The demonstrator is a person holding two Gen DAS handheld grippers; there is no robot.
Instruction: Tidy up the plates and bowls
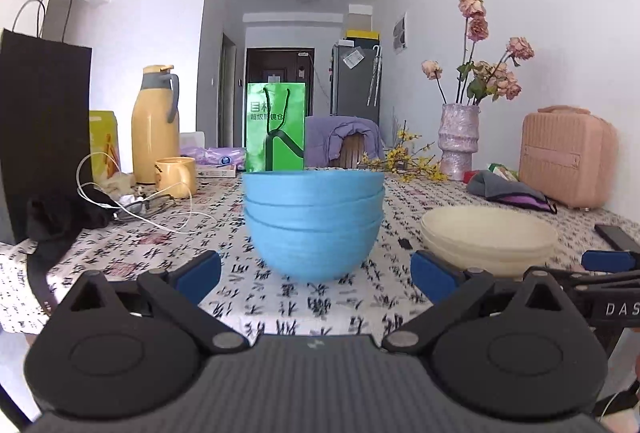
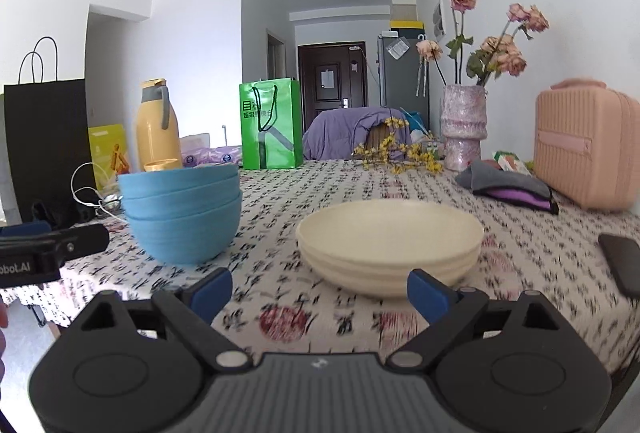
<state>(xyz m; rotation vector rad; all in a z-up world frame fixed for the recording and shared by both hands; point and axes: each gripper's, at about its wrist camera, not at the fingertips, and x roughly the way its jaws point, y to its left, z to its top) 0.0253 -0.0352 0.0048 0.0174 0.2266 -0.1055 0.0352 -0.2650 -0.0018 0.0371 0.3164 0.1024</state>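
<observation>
A stack of three blue bowls [image 1: 314, 221] stands on the patterned tablecloth straight ahead of my left gripper [image 1: 316, 275], which is open and empty just short of it. A stack of cream plates [image 1: 488, 239] lies to its right. In the right wrist view the cream plates [image 2: 390, 245] lie just ahead of my right gripper [image 2: 320, 293], which is open and empty. The blue bowls [image 2: 182, 211] stand to their left. The other gripper's tip [image 2: 52, 245] shows at the left edge.
At the back of the table stand a green bag [image 2: 272, 125], a yellow jug [image 2: 156, 129], a yellow mug [image 1: 176, 175], a black bag [image 1: 44, 129], a vase of flowers [image 2: 464, 125] and a pink case [image 2: 588, 145]. A phone [image 2: 624, 265] lies at the right, a white cable [image 1: 132, 205] at the left.
</observation>
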